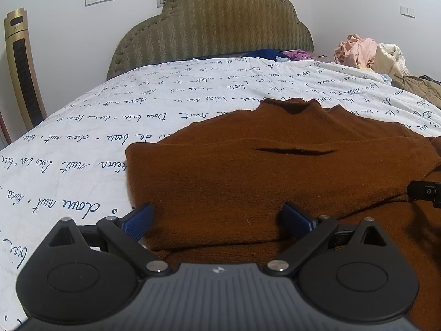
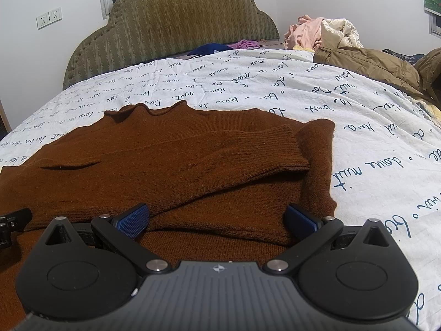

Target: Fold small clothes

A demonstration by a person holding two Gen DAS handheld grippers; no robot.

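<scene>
From the left wrist camera, the left gripper (image 1: pixel 217 220) is wide open, with its two blue pads far apart and nothing held between them. A brown sweater (image 1: pixel 248 171) lies flat on the bed, right in front of the gripper and under it. The left pad (image 1: pixel 139 220) sits at the sweater's left edge. The sweater's collar points away, toward the padded headboard (image 1: pixel 215 24). The bed cover (image 1: pixel 82 138) is white with dark blue writing on it. A bit of the right gripper (image 1: pixel 425 190) shows at the right edge, over the sweater. A pile of clothes (image 1: pixel 366 52) sits far off near the wall.

From the right wrist camera, the right gripper (image 2: pixel 217 219) is wide open too and grips nothing. The sweater (image 2: pixel 165 160) lies just ahead of it and beneath it. One sleeve (image 2: pixel 264 154) is folded across the sweater's body, with its ribbed cuff on the right. The right pad (image 2: pixel 300 219) is near the sweater's right edge. A brown puffy jacket (image 2: pixel 369 66) lies far to the right.
</scene>
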